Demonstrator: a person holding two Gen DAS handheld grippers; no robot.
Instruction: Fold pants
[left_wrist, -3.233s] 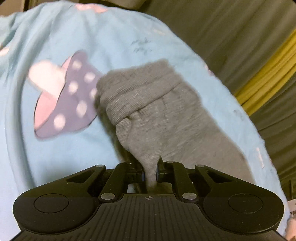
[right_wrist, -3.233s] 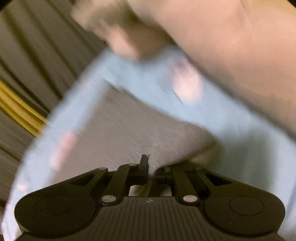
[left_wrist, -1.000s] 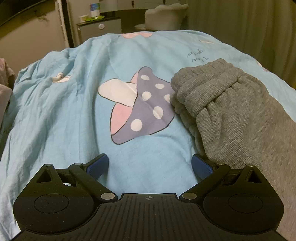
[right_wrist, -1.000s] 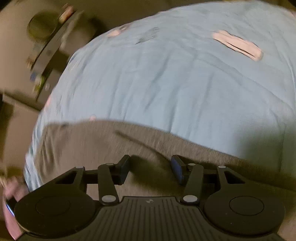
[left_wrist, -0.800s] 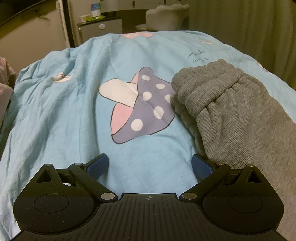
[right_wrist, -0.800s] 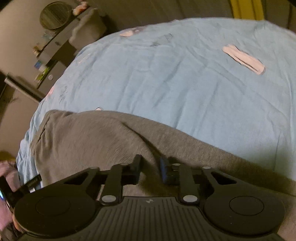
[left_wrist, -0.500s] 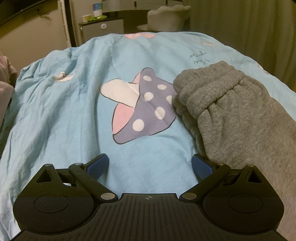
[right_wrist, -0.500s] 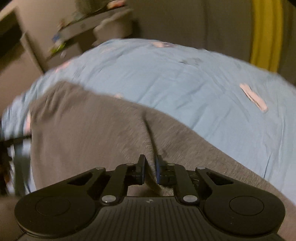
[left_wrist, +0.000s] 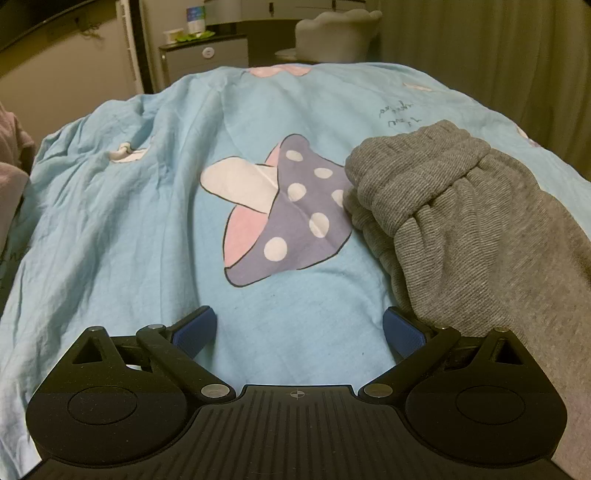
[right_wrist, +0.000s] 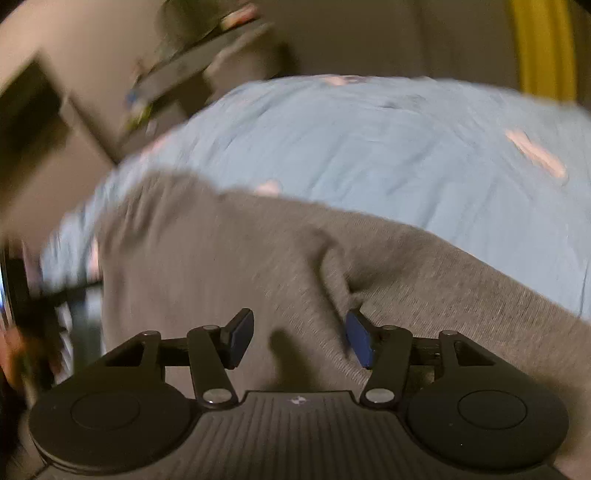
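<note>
The left gripper (left_wrist: 298, 330) points down at a slant over the bed. Its two blue pads (left_wrist: 194, 329) stand far apart, wide open, with only blue cover between them. It holds nothing. The pad on the right side sits just beside the edge of the gray pants (left_wrist: 469, 229), and it is hard to tell if it touches them.

The right gripper (right_wrist: 299, 338) also tips down at a slant, right over the gray pants (right_wrist: 229, 266). Its jaws have just been opening, and now they stand partly open. Gray cloth lies under and between the pads, with a raised fold (right_wrist: 332, 266) running up from near the right pad. The pads do not press on the cloth, so it holds nothing. This view is blurry.

The pants lie on the right part of the bed in the left view. Their bunched, ribbed end (left_wrist: 410, 177) rests against the purple cap of a big mushroom picture (left_wrist: 284, 210) printed on the light blue bed cover (left_wrist: 110, 236). The cover is wrinkled and has small pink and white shapes farther back.

Past the bed stands a small gray cabinet (left_wrist: 218, 59) with a bottle (left_wrist: 195, 18) on top. Next to it is a white seat (left_wrist: 336, 31). Plain curtains (left_wrist: 491, 48) hang on the right. In the right view a yellow strip (right_wrist: 543, 48) shows at the top corner.
</note>
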